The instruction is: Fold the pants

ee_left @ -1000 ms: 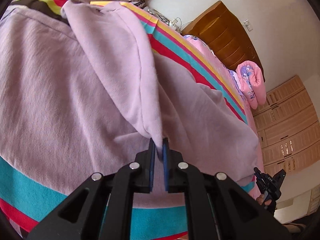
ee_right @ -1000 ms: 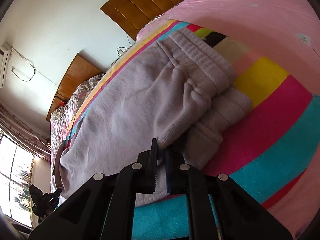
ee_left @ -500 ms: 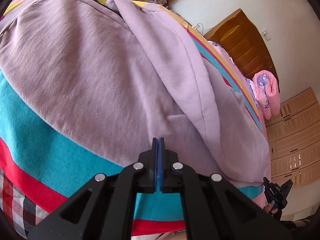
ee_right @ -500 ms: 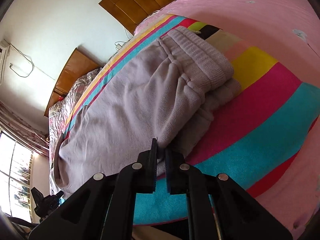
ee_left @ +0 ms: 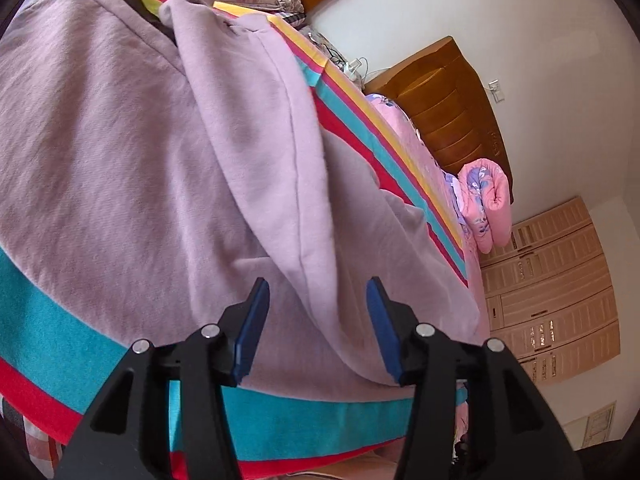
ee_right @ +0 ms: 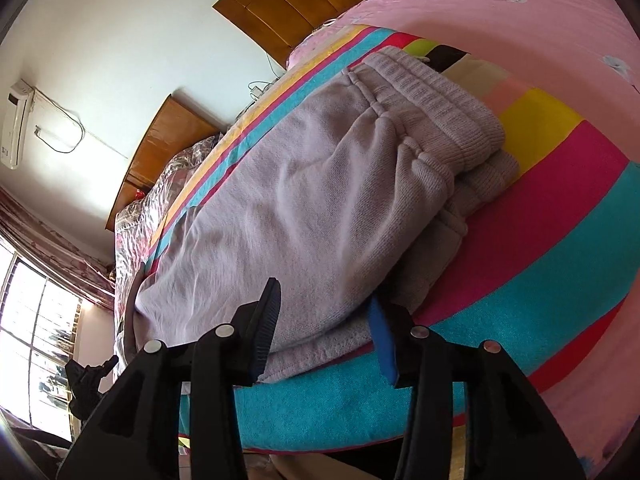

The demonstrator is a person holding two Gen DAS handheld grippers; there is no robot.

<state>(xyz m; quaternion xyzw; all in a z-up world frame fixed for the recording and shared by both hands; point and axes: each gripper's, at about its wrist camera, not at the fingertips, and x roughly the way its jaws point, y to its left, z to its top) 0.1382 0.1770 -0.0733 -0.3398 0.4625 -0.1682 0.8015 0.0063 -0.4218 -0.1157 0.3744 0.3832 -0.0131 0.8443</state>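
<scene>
Now | left gripper opening, pants fold between, unpressed | right gripper opening over pants edge

bright daylight from window — glare there, sharp, edges fisheye-warped

Pants: pale lilac-grey, plain; ribbed waistband same shade.
Blanket: bold stripes in teal, red, yellow, magenta, black, cream.
Bedsheet: pink, small pale flowers.
Rolled quilt: pink, blue floral print.
Headboard: orange-brown wood.
Wardrobe: light tan.
Gripper pads: blue on black arms.
</scene>
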